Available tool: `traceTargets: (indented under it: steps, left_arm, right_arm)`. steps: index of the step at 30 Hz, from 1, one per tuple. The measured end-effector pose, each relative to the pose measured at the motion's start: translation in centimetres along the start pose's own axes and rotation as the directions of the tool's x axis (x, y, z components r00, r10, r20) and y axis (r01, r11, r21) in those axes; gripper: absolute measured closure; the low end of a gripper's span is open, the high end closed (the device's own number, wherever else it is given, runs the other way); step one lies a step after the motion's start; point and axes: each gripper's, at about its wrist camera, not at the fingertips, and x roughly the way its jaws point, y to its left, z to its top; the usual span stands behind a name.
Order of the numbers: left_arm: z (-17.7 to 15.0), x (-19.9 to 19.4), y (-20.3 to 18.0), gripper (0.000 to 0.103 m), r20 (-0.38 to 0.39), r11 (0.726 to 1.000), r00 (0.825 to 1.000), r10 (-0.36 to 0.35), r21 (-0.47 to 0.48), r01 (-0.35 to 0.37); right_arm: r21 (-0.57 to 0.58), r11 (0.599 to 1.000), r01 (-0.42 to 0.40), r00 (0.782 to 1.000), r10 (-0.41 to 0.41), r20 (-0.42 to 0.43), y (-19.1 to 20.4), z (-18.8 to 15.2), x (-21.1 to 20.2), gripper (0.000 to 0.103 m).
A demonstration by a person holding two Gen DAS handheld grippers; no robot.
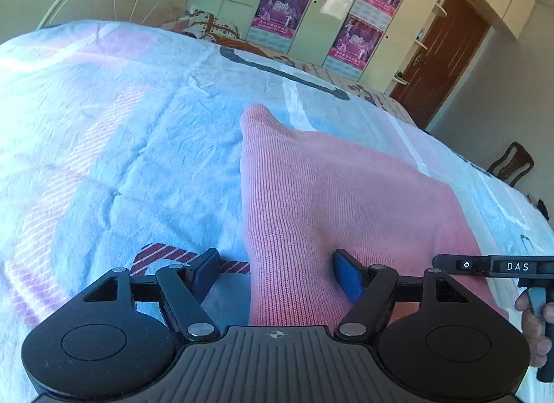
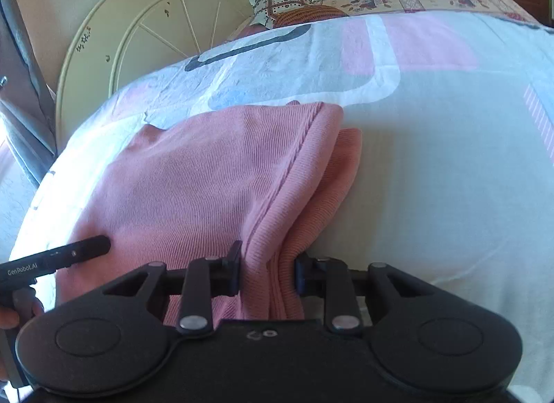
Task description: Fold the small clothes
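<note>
Left gripper spread wide over the pink garment on the bedspread, pads clear; right gripper clamped on its folded edge.

A: The knitted garment is plain pink with fine ribbing; a fold beneath it looks more salmon in the right wrist view.

B: The bedcover is pale blue, with pink blocks, white bands, a dark grey curved stripe, and a patch of red-and-white diagonal stripes.

A: Both grippers are black; the left gripper has blue pads.

B: The headboard is cream, with a spoked pattern. The wardrobe is pale yellow-green and carries magenta posters.

A: The door is reddish brown. The pillow is white with brown-and-orange print.
</note>
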Motion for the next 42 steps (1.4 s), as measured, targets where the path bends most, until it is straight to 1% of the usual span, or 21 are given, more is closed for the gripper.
traceTargets:
  steps: [4,5,6,8,9,10,11,13,14,17,20,22,23,24,29,31,33,34,36,39,42]
  left_arm:
    - [0.7,0.0,0.5,0.032,-0.004,1.0,1.0,-0.024,0.017,0.024]
    - [1.0,-0.5,0.7,0.032,0.007,1.0,1.0,-0.018,0.018,0.018]
    - [1.3,-1.2,1.1,0.032,0.033,1.0,0.999,-0.01,0.024,0.009]
    - [2.1,-2.4,1.5,0.033,0.084,0.999,0.996,-0.03,0.03,0.028]
    - [2.5,-2.7,1.6,0.035,0.1,0.999,0.994,-0.041,0.033,0.038]
    - [3.4,-2.3,1.5,0.048,0.102,0.998,0.993,-0.051,0.041,0.047]
    - [3.9,-1.6,1.5,0.054,0.076,0.998,0.996,-0.049,0.049,0.045]
    - [4.2,0.5,1.1,0.059,-0.005,0.998,1.0,-0.017,0.063,0.017]
    - [3.8,1.4,1.0,0.063,-0.047,0.998,0.999,-0.025,0.052,0.028]
    - [3.0,1.5,0.6,0.063,-0.053,0.999,0.998,-0.028,0.029,0.029]
    - [2.6,0.4,1.0,0.063,-0.038,0.998,0.998,-0.057,0.017,0.057]
    - [1.8,-1.4,1.5,0.063,-0.022,0.996,0.996,-0.087,0.013,0.088]
    - [1.3,-2.3,1.8,0.063,-0.014,0.995,0.995,-0.104,0.012,0.104]
    - [0.7,-3.0,2.0,0.063,-0.01,0.994,0.994,-0.106,0.007,0.106]
    - [-2.6,-5.5,2.3,0.063,-0.011,0.992,0.992,-0.125,-0.032,0.125]
    - [-3.9,-5.7,2.2,0.063,-0.029,0.993,0.993,-0.113,-0.033,0.112]
    - [-5.1,-5.6,2.0,0.063,-0.045,0.997,0.996,-0.079,-0.015,0.078]
    - [-5.5,-5.5,2.0,0.063,-0.048,0.997,0.996,-0.073,-0.015,0.073]
    - [-6.2,-5.8,2.2,0.063,-0.041,0.998,0.997,-0.067,-0.023,0.066]
    - [-7.0,-6.3,1.7,0.063,-0.049,0.999,0.998,-0.043,0.01,0.044]
    - [-7.3,-6.9,1.0,0.063,-0.054,0.996,0.998,-0.013,0.086,0.018]
  right_arm:
    - [-0.009,0.999,0.033,0.999,-0.033,-0.007,0.6,0.2,-0.3,0.077]
    - [-0.009,0.999,0.042,0.999,-0.042,-0.01,0.6,0.3,-0.5,0.073]
    - [-0.004,0.998,0.061,0.998,-0.061,-0.02,0.5,0.3,-0.9,0.063]
    - [-0.014,0.996,0.085,0.996,-0.084,0.031,0.8,0.7,-2.5,0.063]
    - [-0.027,0.996,0.089,0.995,-0.087,0.058,1.1,1.0,-3.1,0.063]
    - [-0.04,0.996,0.086,0.994,-0.083,0.067,1.4,1.6,-3.3,0.063]
    - [-0.049,0.995,0.086,0.995,-0.083,0.059,1.6,2.2,-3.0,0.065]
    - [-0.074,0.989,0.125,0.992,-0.125,0.006,1.9,2.9,-1.6,0.073]
    - [-0.104,0.982,0.16,0.987,-0.162,-0.016,2.0,2.9,-0.6,0.09]
    - [-0.122,0.969,0.215,0.976,-0.219,-0.019,1.4,2.5,0.5,0.09]
    - [-0.051,0.979,0.195,0.98,-0.196,-0.017,0.3,2.3,0.1,0.09]
    - [-0.027,0.983,0.183,0.983,-0.183,-0.015,0.4,1.9,-1.1,0.085]
    - [-0.026,0.987,0.161,0.987,-0.162,-0.008,0.6,1.5,-2.4,0.078]
    - [-0.033,0.992,0.124,0.992,-0.124,-0.006,0.9,1.0,-3.4,0.076]
    - [-0.089,0.996,0.014,0.998,-0.02,-0.065,2.7,-2.7,-7.3,0.077]
    - [-0.152,0.988,0.032,0.994,-0.048,-0.1,3.6,-4.1,-7.3,0.079]
    - [-0.223,0.968,0.116,0.982,-0.145,-0.119,3.9,-5.2,-6.6,0.089]
    - [-0.232,0.964,0.131,0.978,-0.163,-0.127,3.6,-5.6,-6.3,0.091]
    - [-0.205,0.969,0.136,0.978,-0.164,-0.126,3.1,-6.1,-6.1,0.092]
    - [-0.261,0.949,0.177,0.972,-0.21,-0.103,4.1,-6.7,-5.8,0.092]
    - [-0.262,0.947,0.188,0.971,-0.219,-0.093,4.2,-6.9,-5.5,0.092]
